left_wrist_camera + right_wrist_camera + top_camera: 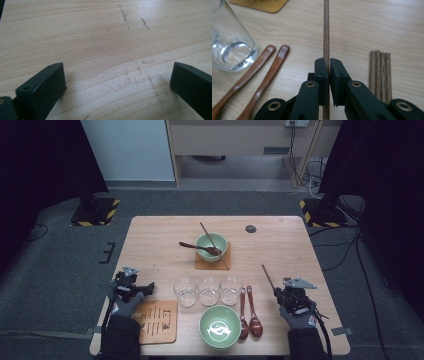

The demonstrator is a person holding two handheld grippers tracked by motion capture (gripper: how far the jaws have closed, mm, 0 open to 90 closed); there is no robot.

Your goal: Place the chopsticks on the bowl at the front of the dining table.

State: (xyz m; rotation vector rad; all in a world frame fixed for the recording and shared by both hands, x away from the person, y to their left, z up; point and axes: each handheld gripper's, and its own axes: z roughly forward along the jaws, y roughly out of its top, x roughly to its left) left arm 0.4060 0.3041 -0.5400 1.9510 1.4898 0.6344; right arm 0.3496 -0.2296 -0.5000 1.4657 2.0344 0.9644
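While your right gripper (327, 62) pinches one chopstick (326, 30), its long axis runs straight toward the frame's top; the left gripper (117, 77) gapes empty.

bare table (150, 245) at left, glasses (208, 291) blocking the middle

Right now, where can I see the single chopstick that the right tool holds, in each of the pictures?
High view: the single chopstick slants up-left from the right tool, right of the glasses.
Left gripper view: bare table between open jaws; I do not find it here.
Right gripper view: it runs straight up the middle, pinched between the jaws.
Shared landmark: the two wooden spoons.
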